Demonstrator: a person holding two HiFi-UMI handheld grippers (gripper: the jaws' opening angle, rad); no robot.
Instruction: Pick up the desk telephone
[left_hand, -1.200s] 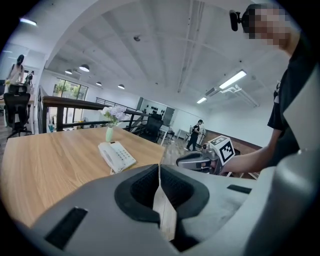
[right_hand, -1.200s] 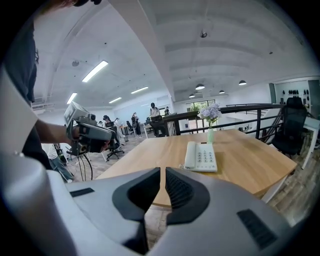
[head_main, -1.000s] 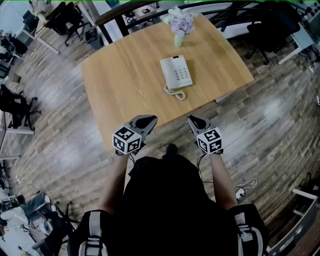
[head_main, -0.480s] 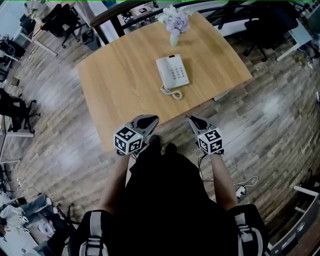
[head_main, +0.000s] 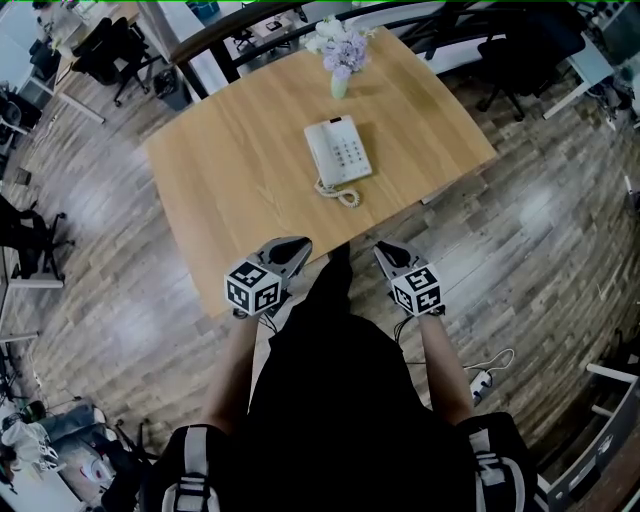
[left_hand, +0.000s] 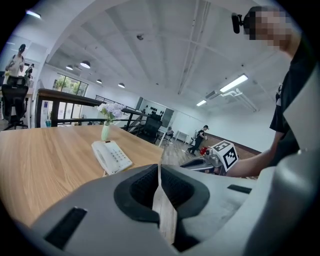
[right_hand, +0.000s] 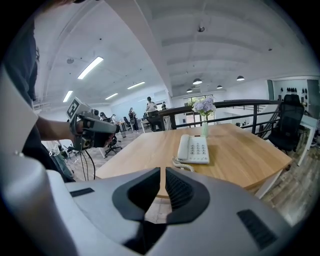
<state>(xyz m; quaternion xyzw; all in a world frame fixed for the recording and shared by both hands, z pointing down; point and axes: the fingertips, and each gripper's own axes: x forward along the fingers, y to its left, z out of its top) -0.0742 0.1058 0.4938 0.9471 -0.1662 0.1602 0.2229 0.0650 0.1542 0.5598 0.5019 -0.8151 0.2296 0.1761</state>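
A white desk telephone (head_main: 337, 153) with a coiled cord lies on the wooden table (head_main: 230, 180), its handset on the left side; it also shows in the left gripper view (left_hand: 111, 156) and the right gripper view (right_hand: 194, 149). My left gripper (head_main: 297, 244) hangs shut and empty just short of the table's near edge. My right gripper (head_main: 382, 250) is shut too, holding nothing, over the floor in front of the table. Both grippers are well short of the phone. Each gripper appears in the other's view: the right gripper (left_hand: 212, 159) and the left gripper (right_hand: 92, 131).
A vase of pale flowers (head_main: 340, 57) stands on the table behind the phone. Black office chairs (head_main: 520, 50) sit to the right and beyond the table. A dark railing (head_main: 230, 30) runs behind it. Cables and a power strip (head_main: 480, 382) lie on the floor at my right.
The table and phone have shifted up and left in the head view as the person stepped closer. Both grippers stay shut and keep their place in front of the body.
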